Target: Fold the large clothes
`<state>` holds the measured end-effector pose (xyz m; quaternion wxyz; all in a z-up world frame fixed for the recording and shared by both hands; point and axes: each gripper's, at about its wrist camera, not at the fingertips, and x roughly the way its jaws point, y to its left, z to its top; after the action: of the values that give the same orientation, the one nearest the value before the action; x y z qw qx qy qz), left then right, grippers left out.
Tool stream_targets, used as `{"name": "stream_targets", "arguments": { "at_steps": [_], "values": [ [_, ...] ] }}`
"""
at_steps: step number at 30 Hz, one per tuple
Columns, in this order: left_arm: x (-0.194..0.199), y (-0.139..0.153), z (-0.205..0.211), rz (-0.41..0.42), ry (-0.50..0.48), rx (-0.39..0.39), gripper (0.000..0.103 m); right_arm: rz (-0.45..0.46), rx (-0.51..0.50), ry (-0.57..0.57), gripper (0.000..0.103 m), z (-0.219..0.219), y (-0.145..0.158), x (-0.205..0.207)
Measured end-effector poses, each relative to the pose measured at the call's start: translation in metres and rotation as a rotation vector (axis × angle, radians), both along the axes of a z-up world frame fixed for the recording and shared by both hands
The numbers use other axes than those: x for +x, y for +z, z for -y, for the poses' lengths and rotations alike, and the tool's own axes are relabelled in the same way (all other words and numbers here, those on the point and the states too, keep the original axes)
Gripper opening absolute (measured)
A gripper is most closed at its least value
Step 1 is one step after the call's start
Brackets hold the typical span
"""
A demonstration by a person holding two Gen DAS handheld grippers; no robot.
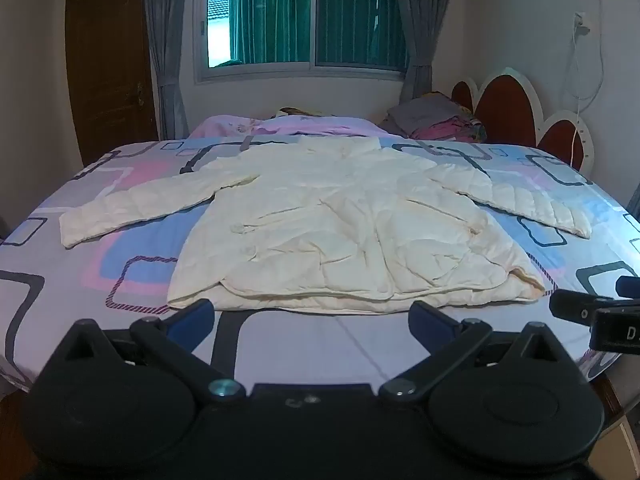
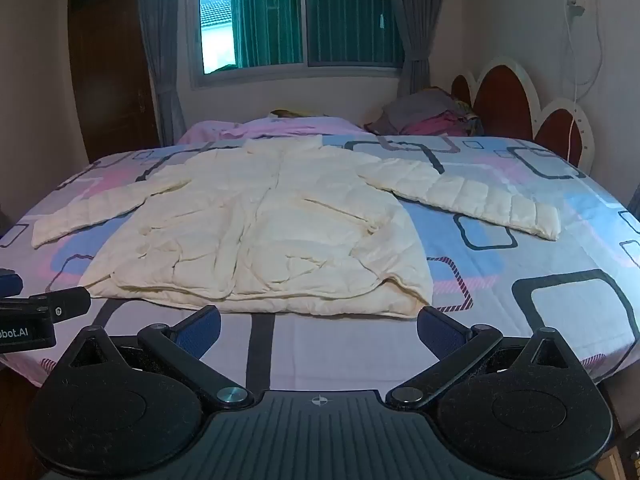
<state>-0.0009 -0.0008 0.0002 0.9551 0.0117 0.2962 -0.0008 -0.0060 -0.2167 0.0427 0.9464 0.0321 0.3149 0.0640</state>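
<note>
Left edge of the bed (image 1: 48,280): patterned sheet runs bare from the mattress border to the cuff of the jacket's left-hand sleeve (image 1: 132,212), which stops short of that border. A dark wooden door (image 1: 108,68) stands behind this side. Centre: the cream quilted jacket (image 1: 340,232) lies flat and unfolded on the bed, front up, both sleeves spread outward. Its long axis runs away from the cameras, hem (image 1: 352,304) toward the near edge, collar (image 1: 340,146) toward the window (image 1: 296,20) and the pink bedding (image 1: 288,126) beyond. A strip of uncovered sheet separates the hem from the near mattress edge. The left gripper (image 1: 312,316) hovers over that strip, fingers spread wide and holding nothing, tips just short of the hem. In the right wrist view the right gripper (image 2: 318,326) sits likewise before the hem, fingers wide apart, empty. Right side: the other sleeve (image 2: 492,204) angles out toward the near right, with open sheet around its cuff. A pile of clothes (image 2: 432,114) rests at the far right corner, beside the red and white headboard (image 2: 516,100).
</note>
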Motion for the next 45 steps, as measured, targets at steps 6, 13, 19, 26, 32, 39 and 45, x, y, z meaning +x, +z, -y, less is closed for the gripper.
{"name": "stream_targets", "arguments": {
  "at_steps": [6, 13, 19, 26, 32, 39, 45],
  "values": [
    [-0.0008, 0.0006, 0.002, -0.005, 0.004, 0.001, 0.103, 0.002, 0.0, 0.0, 0.103, 0.0001, 0.0006, -0.0021],
    [-0.0014, -0.0013, 0.0004, 0.0, 0.0, 0.002, 0.103, 0.014, 0.0, -0.006, 0.103, 0.0016, 0.0011, -0.0054],
    [-0.0039, 0.0023, 0.0002, 0.005, 0.004, 0.006, 0.103, 0.012, -0.003, -0.002, 0.103, 0.0005, 0.0044, -0.0028],
    [-0.0048, 0.0041, 0.0004, 0.006, 0.005, 0.009, 0.103, 0.013, -0.007, -0.001, 0.103, -0.0016, 0.0057, -0.0026],
    [-0.0054, 0.0051, 0.0006, 0.006, 0.004, 0.01, 0.103, 0.013, -0.007, -0.002, 0.103, -0.0018, 0.006, -0.0021],
    [-0.0049, 0.0052, 0.0003, 0.004, 0.003, 0.008, 0.103, 0.015, -0.008, -0.002, 0.103, -0.0014, 0.0057, -0.003],
    [-0.0047, 0.0055, 0.0005, 0.004, 0.003, 0.01, 0.103, 0.015, -0.007, -0.002, 0.103, -0.0013, 0.0057, -0.0026]
  ]
}}
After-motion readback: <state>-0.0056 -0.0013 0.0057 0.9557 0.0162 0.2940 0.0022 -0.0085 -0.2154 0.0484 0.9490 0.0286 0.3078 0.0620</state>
